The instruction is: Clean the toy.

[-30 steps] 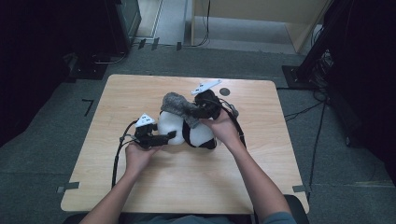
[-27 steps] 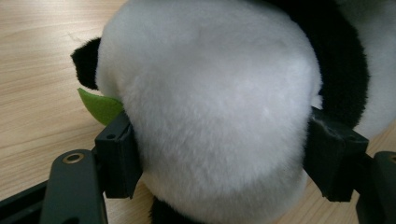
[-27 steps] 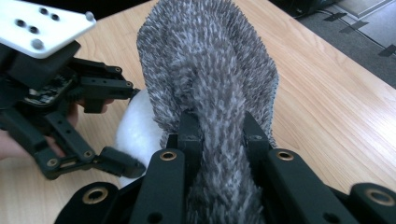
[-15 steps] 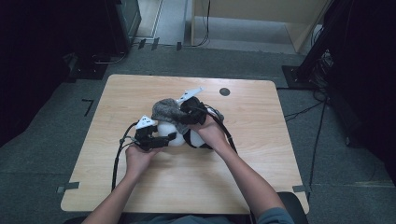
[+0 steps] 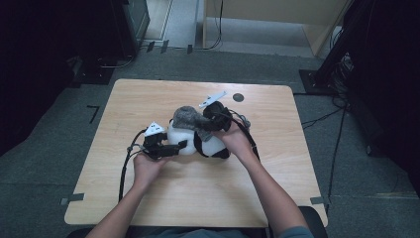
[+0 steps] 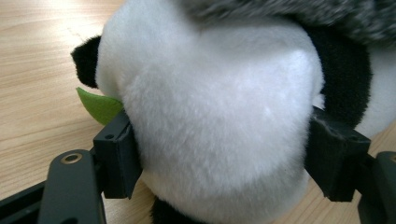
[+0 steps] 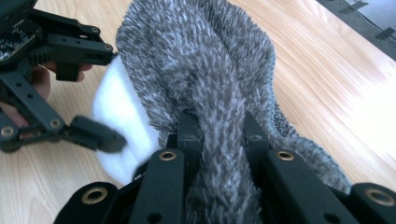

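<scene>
Grey floor surrounds the pale wooden table (image 5: 148, 198), with dark equipment at the upper left of the frame and black stands with cables at the right. At the centre of the tabletop lies a plush panda (image 5: 205, 144), well apart from every table edge; bare wood lies open on all sides, widest toward the bottom of the high view. A small dark round mark (image 5: 238, 97) sits near the far edge, upper centre. The left gripper (image 5: 171, 148) has its jaws set wide around the panda's white body, pads pressing into the fur on both sides. The right gripper (image 5: 210, 121) is pinched nearly closed on a fuzzy grey cloth (image 5: 188, 118) draped over the top of the panda. A green felt leaf (image 6: 100, 106) pokes out beside the left gripper's jaw. No readable writing or labels can be made out
</scene>
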Available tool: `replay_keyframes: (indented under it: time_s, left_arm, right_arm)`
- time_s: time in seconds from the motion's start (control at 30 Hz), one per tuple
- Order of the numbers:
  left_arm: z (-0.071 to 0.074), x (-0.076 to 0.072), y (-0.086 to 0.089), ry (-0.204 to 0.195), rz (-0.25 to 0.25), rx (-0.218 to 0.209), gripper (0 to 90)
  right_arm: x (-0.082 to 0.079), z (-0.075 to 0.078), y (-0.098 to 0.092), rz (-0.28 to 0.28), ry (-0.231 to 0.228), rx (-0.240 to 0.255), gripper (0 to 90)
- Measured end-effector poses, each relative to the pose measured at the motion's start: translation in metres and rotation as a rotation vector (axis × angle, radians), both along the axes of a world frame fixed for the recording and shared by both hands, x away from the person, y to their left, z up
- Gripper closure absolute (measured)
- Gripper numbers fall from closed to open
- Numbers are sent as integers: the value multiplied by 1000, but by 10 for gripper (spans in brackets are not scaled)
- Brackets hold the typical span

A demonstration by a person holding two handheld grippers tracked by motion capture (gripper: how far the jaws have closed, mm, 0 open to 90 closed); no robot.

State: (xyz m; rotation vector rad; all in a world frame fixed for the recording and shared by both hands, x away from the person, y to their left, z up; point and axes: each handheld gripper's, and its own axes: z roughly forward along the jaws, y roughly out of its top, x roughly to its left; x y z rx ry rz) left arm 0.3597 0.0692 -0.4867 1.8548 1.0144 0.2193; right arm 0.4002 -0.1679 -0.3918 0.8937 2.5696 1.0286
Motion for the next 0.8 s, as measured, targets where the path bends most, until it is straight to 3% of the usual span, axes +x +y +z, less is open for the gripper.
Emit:
replay_keyframes:
  time_s: [0.57,0.8]
  left_arm:
    - [-2,2,2,-9,-20,-27,192]
    - [-1,3,2,-7,-24,-29,191]
  right_arm:
    - [-15,11,-72,-140,1,70,761]
    - [-18,8,-94,-197,10,57,761]
